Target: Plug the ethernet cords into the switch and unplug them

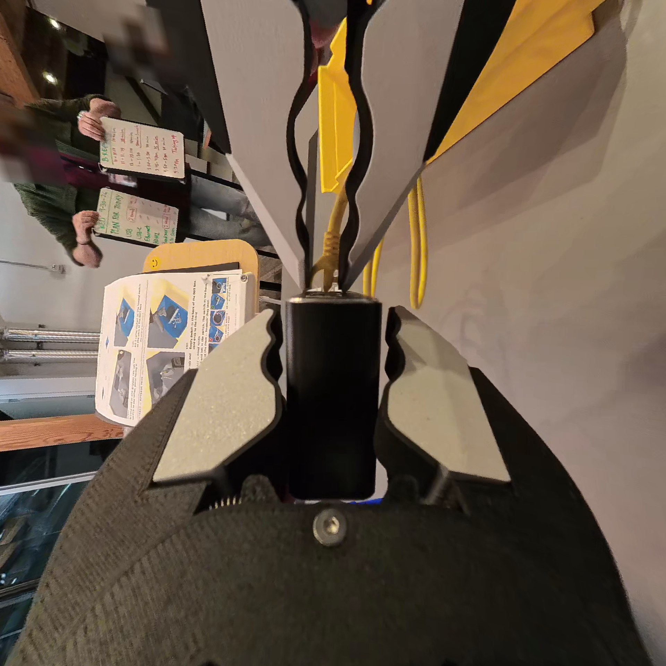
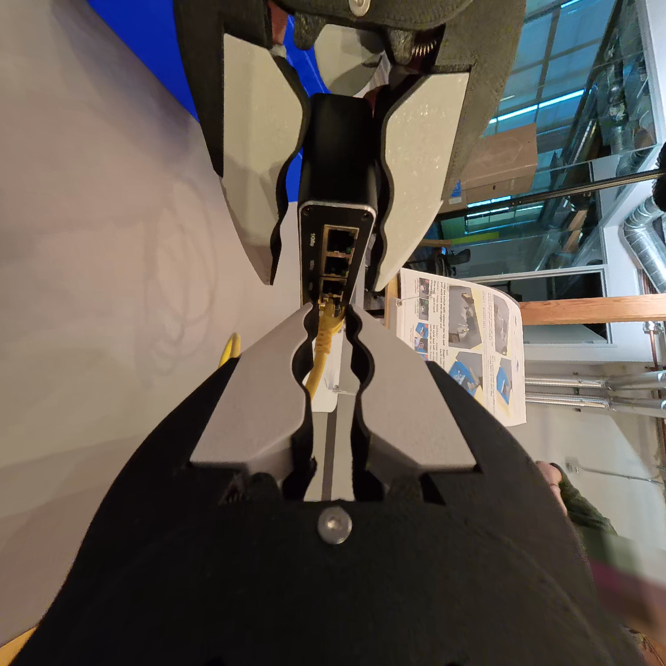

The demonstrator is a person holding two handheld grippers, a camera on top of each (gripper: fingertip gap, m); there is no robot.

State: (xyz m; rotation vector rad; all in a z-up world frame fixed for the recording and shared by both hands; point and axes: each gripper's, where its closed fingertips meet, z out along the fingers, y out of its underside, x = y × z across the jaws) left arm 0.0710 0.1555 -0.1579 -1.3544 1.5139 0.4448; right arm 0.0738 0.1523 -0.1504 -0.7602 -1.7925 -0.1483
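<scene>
Left gripper [image 1: 333, 317] clamped on a black switch [image 1: 333, 389] held above the grey table [image 1: 540, 324], right gripper [image 2: 327, 313] pinching a yellow ethernet cord [image 2: 322, 346] at the switch's end port, two ports empty

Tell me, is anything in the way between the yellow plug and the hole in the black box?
Nothing visible is. The yellow plug, held between the right tool's fingers, is already at the nearest port of the black switch; whether it is fully seated cannot be told. The left tool grips the switch.
</scene>
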